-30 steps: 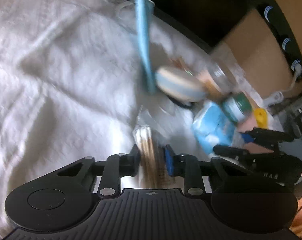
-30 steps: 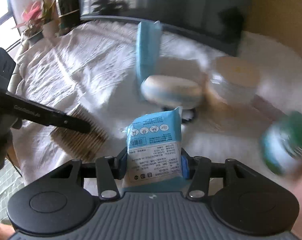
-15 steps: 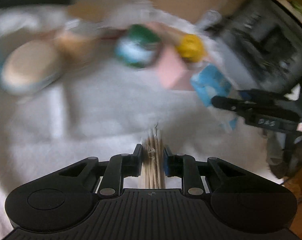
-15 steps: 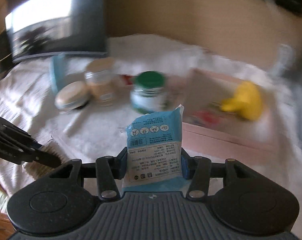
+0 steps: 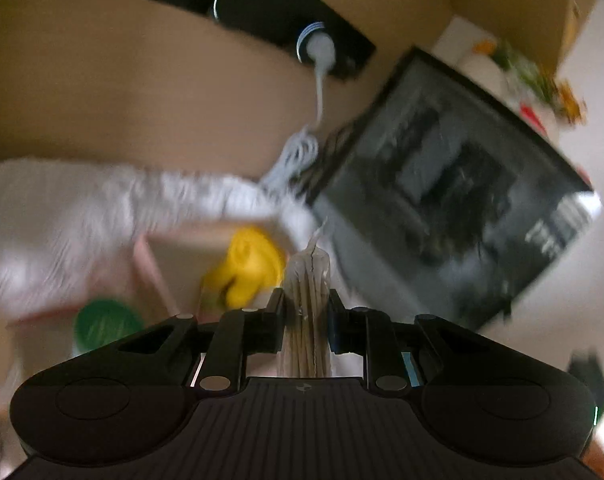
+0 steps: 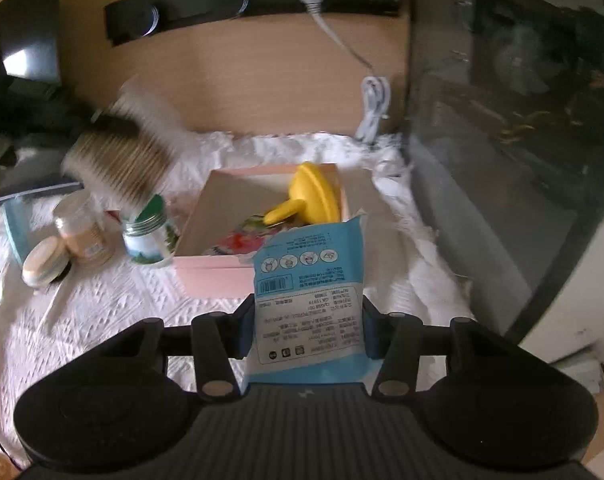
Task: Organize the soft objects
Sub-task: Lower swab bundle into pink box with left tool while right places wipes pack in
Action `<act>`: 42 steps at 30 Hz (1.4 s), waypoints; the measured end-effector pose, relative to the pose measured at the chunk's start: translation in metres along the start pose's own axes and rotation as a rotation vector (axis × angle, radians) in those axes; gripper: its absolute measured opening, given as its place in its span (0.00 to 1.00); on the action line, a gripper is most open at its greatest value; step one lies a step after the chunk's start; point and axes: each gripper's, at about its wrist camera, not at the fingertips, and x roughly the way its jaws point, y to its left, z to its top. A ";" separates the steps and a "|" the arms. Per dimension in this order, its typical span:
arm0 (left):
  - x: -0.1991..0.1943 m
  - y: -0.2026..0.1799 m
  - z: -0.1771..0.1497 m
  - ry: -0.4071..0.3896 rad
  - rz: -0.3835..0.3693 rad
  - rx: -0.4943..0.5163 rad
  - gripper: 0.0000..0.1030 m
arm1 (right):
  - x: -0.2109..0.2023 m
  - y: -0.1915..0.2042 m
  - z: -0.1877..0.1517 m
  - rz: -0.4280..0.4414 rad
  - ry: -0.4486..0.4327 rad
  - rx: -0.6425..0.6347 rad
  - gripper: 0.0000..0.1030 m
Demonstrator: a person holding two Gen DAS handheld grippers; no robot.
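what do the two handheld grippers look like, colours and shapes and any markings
Both look alike. The left gripper and right gripper each have a dark ribbed housing with two rounded lobes bearing circular discs, a small pale mark at the centre, black linkage arms with silver pivot pins, and blue pads inside the fingers. A small green light glows at the left unit's right edge. No hands or sleeves show.

one pink box (image 6: 206,276), with one yellow toy (image 6: 315,194) inside it; one blue tissue pack (image 6: 307,304); one clear bag of cotton swabs (image 5: 307,312); two jars, one with a green lid (image 6: 148,236) and one tan (image 6: 84,232); one round flat tin (image 6: 44,262); one coiled white cable (image 6: 373,110); one white cloth (image 6: 102,320) under everything; one dark glass tank (image 6: 513,120) at the right
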 end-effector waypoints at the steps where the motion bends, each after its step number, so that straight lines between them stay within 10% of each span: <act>1: 0.011 0.002 0.006 -0.008 0.000 -0.027 0.23 | 0.001 -0.002 0.000 -0.005 0.000 0.011 0.48; 8: 0.087 0.038 0.010 -0.067 -0.074 -0.279 0.24 | 0.013 -0.005 -0.003 -0.011 0.023 0.021 0.48; 14: 0.134 0.055 -0.001 -0.027 0.283 -0.199 0.31 | 0.033 -0.005 0.006 -0.024 0.057 0.007 0.48; 22: 0.045 0.054 -0.011 -0.232 0.227 -0.186 0.31 | 0.050 -0.004 0.068 0.062 -0.020 -0.010 0.48; 30: -0.044 0.052 -0.076 -0.209 0.238 -0.192 0.31 | 0.117 0.001 0.136 0.235 -0.005 0.063 0.48; 37: -0.083 0.084 -0.143 -0.169 0.384 -0.368 0.31 | 0.225 0.030 0.111 0.201 0.229 0.101 0.48; 42: -0.107 0.104 -0.174 -0.159 0.502 -0.465 0.31 | 0.232 0.047 0.086 0.142 0.190 0.025 0.51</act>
